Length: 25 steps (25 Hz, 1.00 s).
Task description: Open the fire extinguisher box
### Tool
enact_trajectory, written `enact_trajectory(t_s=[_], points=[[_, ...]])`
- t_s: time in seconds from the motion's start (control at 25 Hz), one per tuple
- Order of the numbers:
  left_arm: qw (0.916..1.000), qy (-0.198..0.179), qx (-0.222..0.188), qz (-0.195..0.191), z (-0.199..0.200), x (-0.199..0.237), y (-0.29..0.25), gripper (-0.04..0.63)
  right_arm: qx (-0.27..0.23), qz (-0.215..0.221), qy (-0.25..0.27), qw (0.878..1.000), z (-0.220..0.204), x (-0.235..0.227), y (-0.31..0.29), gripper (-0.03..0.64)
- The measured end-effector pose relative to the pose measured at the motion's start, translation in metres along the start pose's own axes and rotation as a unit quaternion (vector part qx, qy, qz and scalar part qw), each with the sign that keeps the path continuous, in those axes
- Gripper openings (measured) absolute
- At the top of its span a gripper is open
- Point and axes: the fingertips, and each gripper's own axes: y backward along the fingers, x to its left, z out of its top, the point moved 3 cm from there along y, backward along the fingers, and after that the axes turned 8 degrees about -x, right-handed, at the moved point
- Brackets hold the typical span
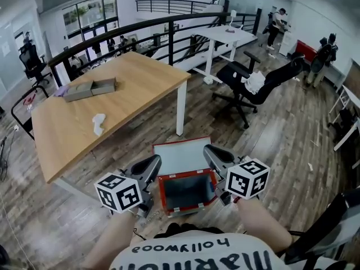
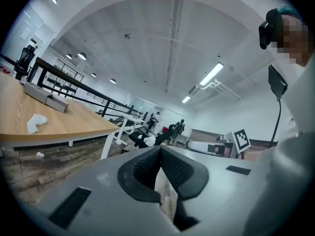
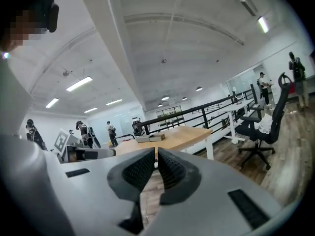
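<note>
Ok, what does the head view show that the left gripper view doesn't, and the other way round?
Only the head view: the red-framed fire extinguisher box on the floor. Only the left gripper view: the jaws of the left gripper, together with nothing between them, and the head-worn camera. Both: the wooden table, the grey box and white scrap on it, and the right gripper.
</note>
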Motion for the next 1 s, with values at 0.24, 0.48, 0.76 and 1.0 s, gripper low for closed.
enact_trajectory(t_s=[0.24,0.48,0.76,1.0], points=[[0.9989,-0.003,-0.023,0.042,0.006,0.006,0.002,0.006,0.024,-0.008,-0.004,1.0,-0.007,-0.017,0.008,0.023],[0.998,-0.005,-0.001,0.062,-0.008,-0.002,0.001,0.006,0.061,0.014,-0.005,0.998,-0.027,-0.017,0.011,0.023],[0.9958,-0.006,0.017,0.09,-0.02,-0.008,0.007,0.006,0.069,0.034,-0.015,0.997,-0.036,-0.021,0.013,0.023],[0.9937,-0.004,0.024,0.109,-0.029,-0.006,0.008,0.006,0.076,0.044,-0.021,0.996,-0.045,-0.028,0.014,0.021]])
